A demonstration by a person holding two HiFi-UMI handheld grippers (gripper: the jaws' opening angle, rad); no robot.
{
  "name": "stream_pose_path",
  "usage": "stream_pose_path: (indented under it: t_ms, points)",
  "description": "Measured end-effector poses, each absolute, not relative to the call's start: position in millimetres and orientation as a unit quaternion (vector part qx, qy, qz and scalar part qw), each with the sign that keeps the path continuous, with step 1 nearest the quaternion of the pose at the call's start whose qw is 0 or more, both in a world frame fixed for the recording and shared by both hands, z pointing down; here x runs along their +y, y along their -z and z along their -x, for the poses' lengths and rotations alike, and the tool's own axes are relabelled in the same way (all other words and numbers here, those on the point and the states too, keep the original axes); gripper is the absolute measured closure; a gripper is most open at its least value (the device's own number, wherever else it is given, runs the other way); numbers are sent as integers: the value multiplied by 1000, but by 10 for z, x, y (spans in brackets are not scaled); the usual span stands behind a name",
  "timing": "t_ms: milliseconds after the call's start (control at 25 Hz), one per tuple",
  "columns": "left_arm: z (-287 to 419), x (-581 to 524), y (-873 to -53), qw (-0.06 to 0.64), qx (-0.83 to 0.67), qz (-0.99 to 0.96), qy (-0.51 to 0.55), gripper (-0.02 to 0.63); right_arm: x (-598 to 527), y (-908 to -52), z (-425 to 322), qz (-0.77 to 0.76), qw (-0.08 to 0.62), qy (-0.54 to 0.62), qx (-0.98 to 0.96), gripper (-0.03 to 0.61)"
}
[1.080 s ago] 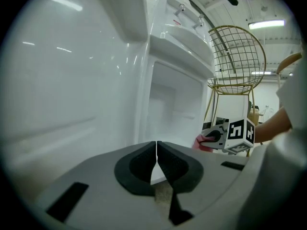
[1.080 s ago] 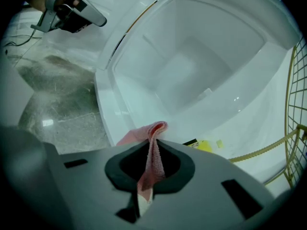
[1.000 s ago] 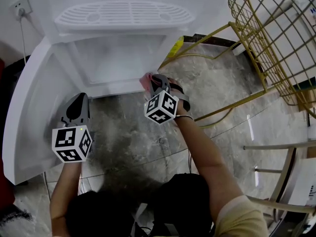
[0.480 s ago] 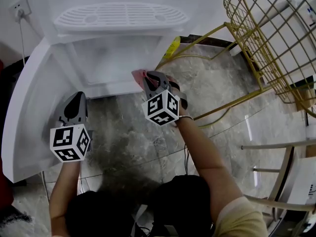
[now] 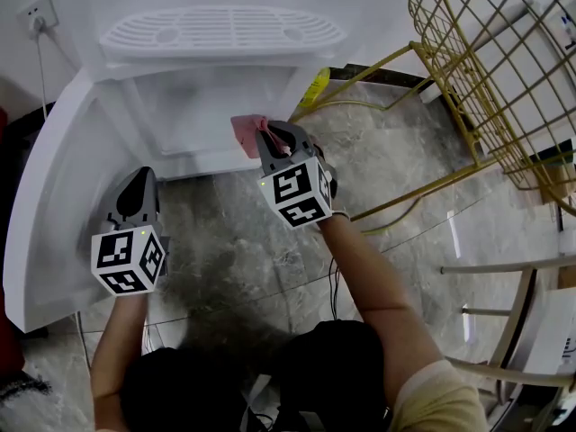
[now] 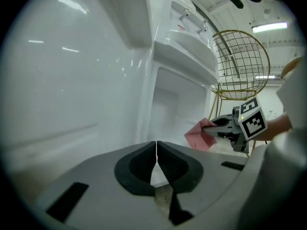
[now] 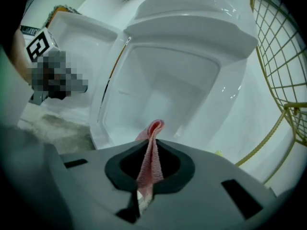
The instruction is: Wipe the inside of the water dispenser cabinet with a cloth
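The white, smooth plastic water dispenser cabinet [image 5: 216, 106] stands open, its glossy moulded door [image 5: 49, 196] swung out to the left over the veined grey marble floor [image 5: 270, 241]. The small pink terry cloth [image 5: 243, 131], folded into a ribbed strip, is clamped between the dark curved pads of the right tongs [image 7: 148, 164]. It hangs just above the front edge of the cabinet's bottom, toward its right corner; whether it touches cannot be told. The right forearm reaches straight forward, marker cube up. The left tongs [image 6: 156, 162] are pressed together on nothing, held low beside the door's inner face with the arm bent close. A gold wire basket [image 5: 504, 79] stands to the right.
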State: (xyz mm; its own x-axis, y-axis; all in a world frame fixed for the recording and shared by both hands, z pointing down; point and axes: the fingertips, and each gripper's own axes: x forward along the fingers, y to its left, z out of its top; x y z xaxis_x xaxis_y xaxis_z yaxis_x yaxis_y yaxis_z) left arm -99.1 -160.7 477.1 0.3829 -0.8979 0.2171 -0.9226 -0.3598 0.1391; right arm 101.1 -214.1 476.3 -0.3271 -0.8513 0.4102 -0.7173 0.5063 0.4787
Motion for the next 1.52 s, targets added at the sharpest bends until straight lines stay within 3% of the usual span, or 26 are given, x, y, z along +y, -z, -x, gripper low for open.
stream_pose_path:
  t_ms: [680,1520]
  points:
    - [975,-1637,-4739,117,-551,-825,-46,597,-2128,-4605,-878,-489,216,-26,-845,552]
    - [833,-1701,-4752,121,-533,-836,-47,597,-2174,-4768,-827,-485,226,-36,-844,552]
